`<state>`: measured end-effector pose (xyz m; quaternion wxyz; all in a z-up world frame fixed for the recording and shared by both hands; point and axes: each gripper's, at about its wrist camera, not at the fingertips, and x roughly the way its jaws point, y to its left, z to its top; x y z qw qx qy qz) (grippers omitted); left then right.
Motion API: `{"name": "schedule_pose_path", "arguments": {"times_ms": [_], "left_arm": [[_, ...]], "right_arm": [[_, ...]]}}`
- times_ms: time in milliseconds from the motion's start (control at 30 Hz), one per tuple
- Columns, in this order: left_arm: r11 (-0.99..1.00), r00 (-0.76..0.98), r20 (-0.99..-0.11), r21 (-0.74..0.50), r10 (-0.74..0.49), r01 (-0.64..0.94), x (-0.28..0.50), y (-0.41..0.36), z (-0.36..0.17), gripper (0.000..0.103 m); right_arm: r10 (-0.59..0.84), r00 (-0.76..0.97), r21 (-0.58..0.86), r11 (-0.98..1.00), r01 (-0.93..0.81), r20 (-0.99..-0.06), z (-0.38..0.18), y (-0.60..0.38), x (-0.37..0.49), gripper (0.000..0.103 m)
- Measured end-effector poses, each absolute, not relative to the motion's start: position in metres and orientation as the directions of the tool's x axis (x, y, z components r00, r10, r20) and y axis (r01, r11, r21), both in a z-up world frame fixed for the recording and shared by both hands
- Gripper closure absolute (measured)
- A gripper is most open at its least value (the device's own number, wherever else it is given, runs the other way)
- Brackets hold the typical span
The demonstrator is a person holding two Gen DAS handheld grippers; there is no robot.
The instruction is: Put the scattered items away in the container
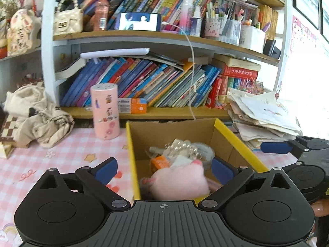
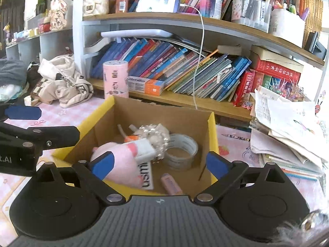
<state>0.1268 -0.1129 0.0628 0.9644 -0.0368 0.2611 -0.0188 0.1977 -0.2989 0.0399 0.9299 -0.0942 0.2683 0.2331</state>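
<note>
Both hand-held grippers, left [image 1: 164, 168] and right [image 2: 159, 163], gape released over the yellow-rimmed cardboard box [image 2: 212, 135]; pink plush toy [image 2: 121, 164] dropped inside, so next probably seek remaining scattered items.

Between the fingers, a matt cardboard box [image 2: 211, 127] is holding a fluffy pink plush toy [image 2: 121, 164] and glossy clear tape [image 2: 182, 152].

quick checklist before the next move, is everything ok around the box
1. Left gripper open, nothing between its fingers: ok.
2. Right gripper open, nothing held: ok.
3. Pink plush inside the box, not hanging over the rim: ok.
4. Tape roll and pearl piece in the box: ok.
5. Pink canister upright on the table beside the box, not yet put away: not ok.
6. Other loose items near the grippers: cannot tell.
</note>
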Motion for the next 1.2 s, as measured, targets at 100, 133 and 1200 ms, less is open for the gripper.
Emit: {"name": "schedule_pose_path", "arguments": {"times_ms": [100, 133, 1200], "left_arm": [[0.997, 0.861, -0.506, -0.078, -0.047, 0.008, 0.113, -0.104, 0.06, 0.003], [0.997, 0.86, -0.508, -0.076, -0.042, 0.004, 0.109, -0.101, 0.059, 0.003], [0.999, 0.803, -0.595, -0.011, 0.035, -0.052, 0.018, -0.028, 0.027, 0.0]], "right_arm": [[0.367, 0.754, -0.043, 0.886, -0.462, -0.545, 0.037, -0.295, 0.185, 0.006], [0.361, 0.754, -0.036, 0.891, -0.452, -0.549, 0.036, -0.294, 0.182, 0.006], [0.194, 0.743, 0.001, 0.968, -0.251, -0.641, 0.012, -0.243, 0.064, 0.0]]}}
